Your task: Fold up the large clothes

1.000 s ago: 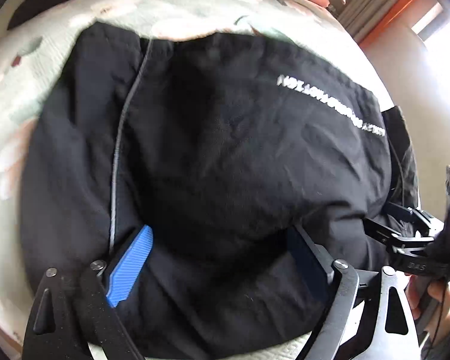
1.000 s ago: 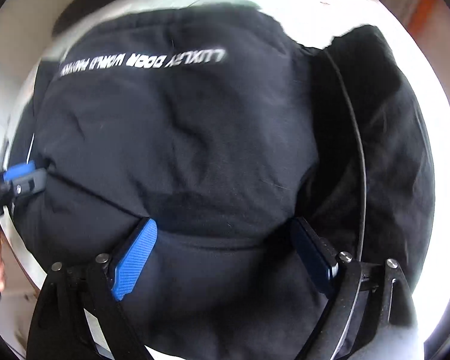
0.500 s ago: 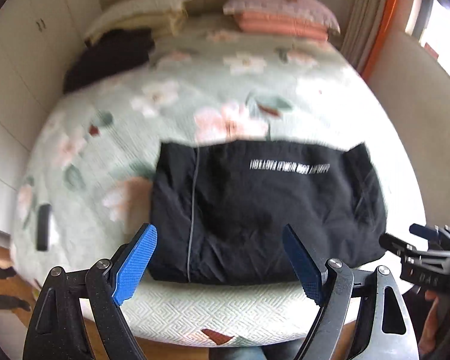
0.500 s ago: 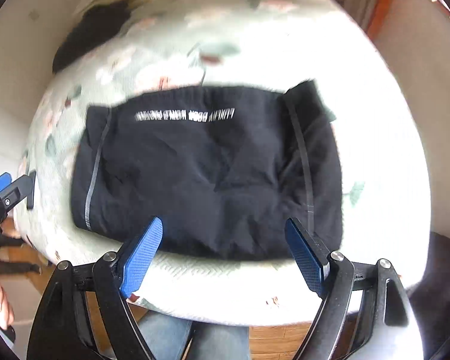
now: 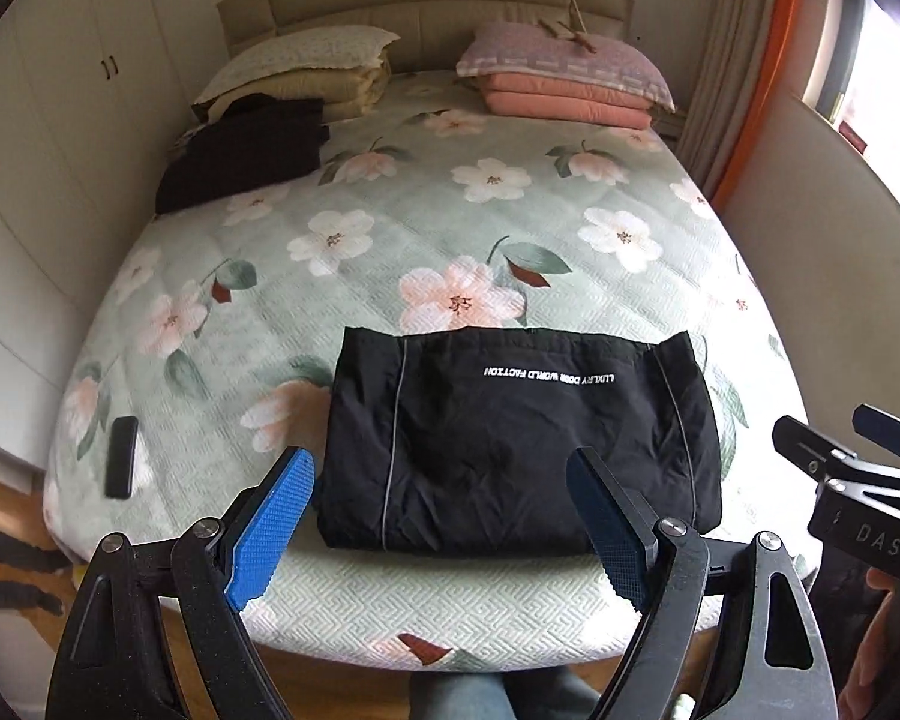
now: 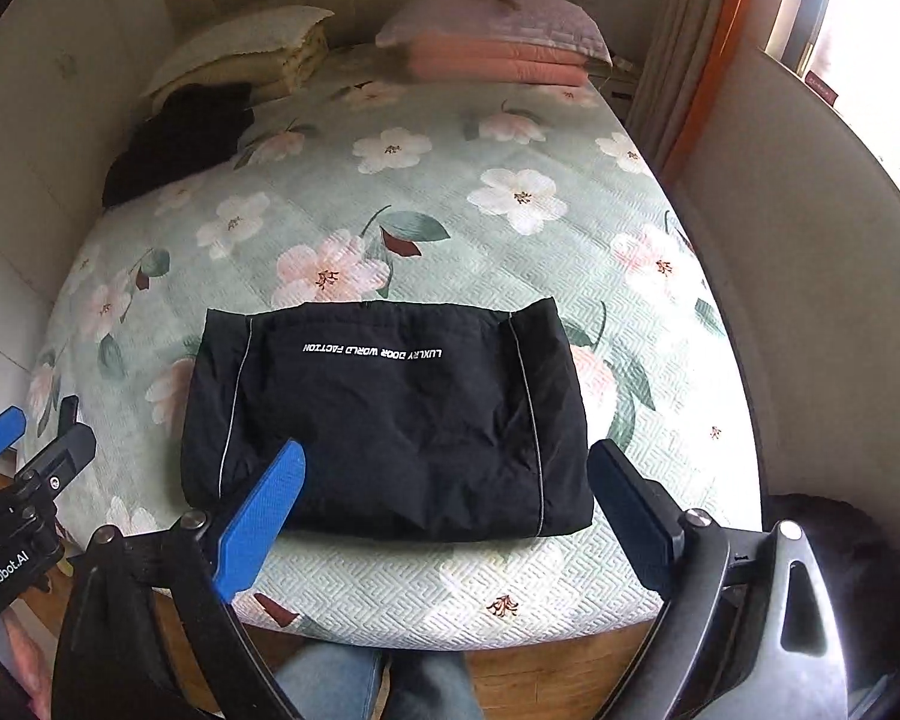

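A black garment [image 5: 522, 438] [image 6: 390, 420] with a line of white lettering lies folded into a flat rectangle near the front edge of the bed. My left gripper [image 5: 438, 468] hangs well above its near left part, open, with nothing between its blue pads. My right gripper [image 6: 447, 456] hangs above the near right part; its jaws are opening and nothing is between them. Each gripper shows at the edge of the other's view: the right gripper [image 5: 858, 456] and the left gripper [image 6: 6, 438]. Neither touches the cloth.
The bed [image 5: 390, 210] has a green floral cover. Another black pile of clothes [image 5: 240, 150] lies far left by stacked pillows [image 5: 306, 72], pink pillows [image 5: 564, 84] far right. A black phone [image 5: 121, 456] lies at the front left. A person's jeans-clad legs [image 5: 468, 696] stand below.
Both grippers have risen and pulled back from close over the black garment. It now lies free on the bed and the whole bed has come into view.
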Demonstrator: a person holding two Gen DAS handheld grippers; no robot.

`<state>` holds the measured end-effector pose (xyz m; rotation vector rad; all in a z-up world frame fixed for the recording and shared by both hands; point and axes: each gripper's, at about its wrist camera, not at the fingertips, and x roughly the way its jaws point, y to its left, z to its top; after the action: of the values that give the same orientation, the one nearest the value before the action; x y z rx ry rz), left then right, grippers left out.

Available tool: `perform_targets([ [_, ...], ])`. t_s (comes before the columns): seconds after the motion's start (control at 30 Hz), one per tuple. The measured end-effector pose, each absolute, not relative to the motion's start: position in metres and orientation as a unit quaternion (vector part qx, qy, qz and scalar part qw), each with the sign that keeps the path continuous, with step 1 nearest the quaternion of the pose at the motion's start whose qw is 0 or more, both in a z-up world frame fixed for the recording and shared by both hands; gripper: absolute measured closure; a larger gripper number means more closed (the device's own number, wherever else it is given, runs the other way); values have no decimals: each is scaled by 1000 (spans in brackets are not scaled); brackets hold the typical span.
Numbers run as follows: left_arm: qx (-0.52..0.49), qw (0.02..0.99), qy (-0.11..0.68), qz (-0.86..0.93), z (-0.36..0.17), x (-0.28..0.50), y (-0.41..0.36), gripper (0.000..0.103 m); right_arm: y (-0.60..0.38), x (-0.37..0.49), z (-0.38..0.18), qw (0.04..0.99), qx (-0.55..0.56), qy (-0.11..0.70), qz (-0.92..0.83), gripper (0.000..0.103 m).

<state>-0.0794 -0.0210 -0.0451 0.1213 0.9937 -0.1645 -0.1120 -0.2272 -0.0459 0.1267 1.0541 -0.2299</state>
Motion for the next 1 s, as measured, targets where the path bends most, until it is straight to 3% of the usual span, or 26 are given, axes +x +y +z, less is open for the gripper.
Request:
perform_targets([
  [0.4,85,865,491,-62,-66,-67,-25,15,-224,-98,-83,836,76,530,-118,7],
  [1.0,88,860,499,-64,-71,-45,-19,15,-225,-80,-86,827,73,542,-127,7],
])
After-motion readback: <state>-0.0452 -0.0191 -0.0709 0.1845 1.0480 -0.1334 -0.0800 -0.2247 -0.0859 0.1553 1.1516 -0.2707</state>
